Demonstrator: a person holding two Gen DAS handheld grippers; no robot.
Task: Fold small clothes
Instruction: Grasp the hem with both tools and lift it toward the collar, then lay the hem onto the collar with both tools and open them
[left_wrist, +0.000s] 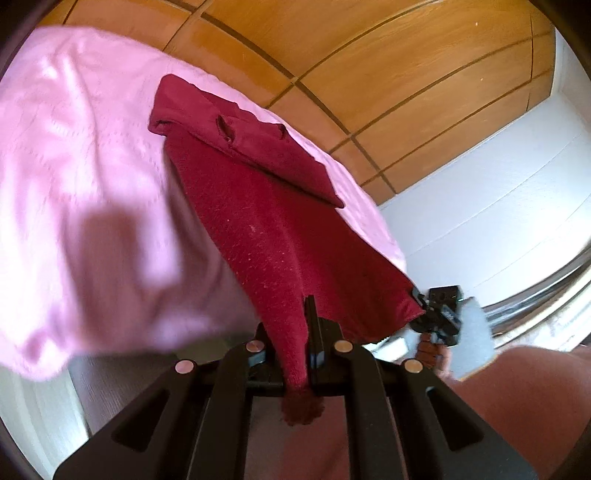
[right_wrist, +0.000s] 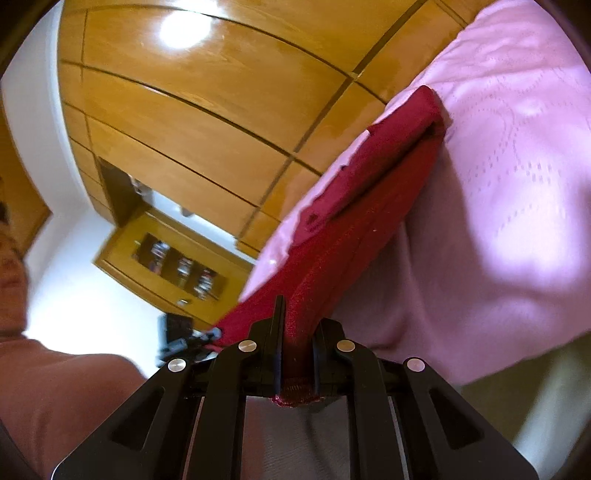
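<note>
- The red garment (left_wrist: 273, 229) is a small knitted piece, soft and limp. Its far part lies on the pink bedspread (left_wrist: 74, 155) near the bed's edge, with one flap already laid over itself. Its near part hangs in the air between the two grippers.
- The left gripper (left_wrist: 304, 332) is clamped narrow on one near corner; a tuft of red cloth pokes out behind its pads.
- The right gripper (right_wrist: 297, 332) is likewise pinched tight on the other near corner, the hem showing behind the pads.
- The cloth looks light and fuzzy, so I judge it unlikely to slip from the pads. It sags between the two holds and will not keep a straight edge unless held taut.
- The corners are the sensible holds for a fold. Gripped mid-edge, the fabric would probably bunch.
- The bedspread is soft and creased, so the garment may drag it along and wrinkle when laid down.
- A wooden wardrobe (right_wrist: 192, 110) stands behind the bed.
</note>
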